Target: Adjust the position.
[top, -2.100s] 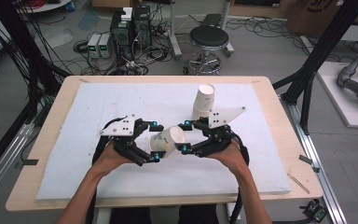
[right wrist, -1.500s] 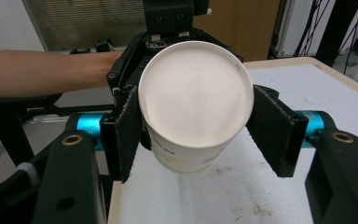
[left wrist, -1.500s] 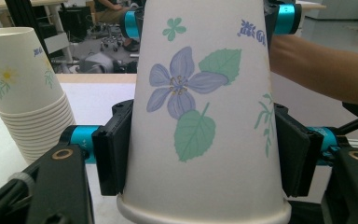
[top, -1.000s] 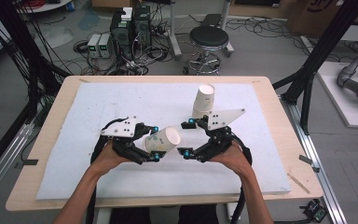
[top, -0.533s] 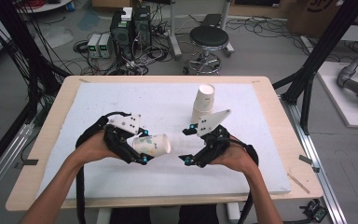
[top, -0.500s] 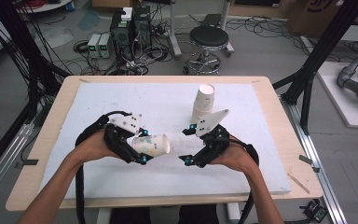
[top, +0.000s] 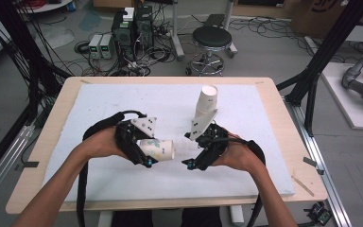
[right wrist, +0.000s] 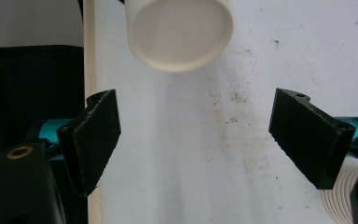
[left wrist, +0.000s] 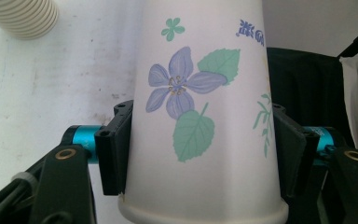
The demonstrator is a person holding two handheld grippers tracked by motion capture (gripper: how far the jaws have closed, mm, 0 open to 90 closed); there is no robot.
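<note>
Presently the left gripper (top: 147, 152) is clamping a flower-printed paper cup (top: 158, 149) across its wall, near the rim end, and carrying it on its side above the white mat (top: 123, 101), with the cup's narrow base pointing toward the right gripper (top: 194, 150). In the left gripper view the two black jaws are pressing on opposite flanks of the cup (left wrist: 200, 116), whose rim sits nearest the camera. The right gripper is standing wide and holding nothing; in its own view the cup's round base (right wrist: 179, 32) is hanging above and ahead of the gap between the jaws, slightly toward the left one, and apart from both. A stack of ribbed cups (top: 207, 101) is standing upright farther back on the mat, beyond the right gripper. By judgement, the step in hand is the carrying of a single separated cup; the next move calls for setting it down upright, or for the right gripper to align with the base and close on it.
</note>
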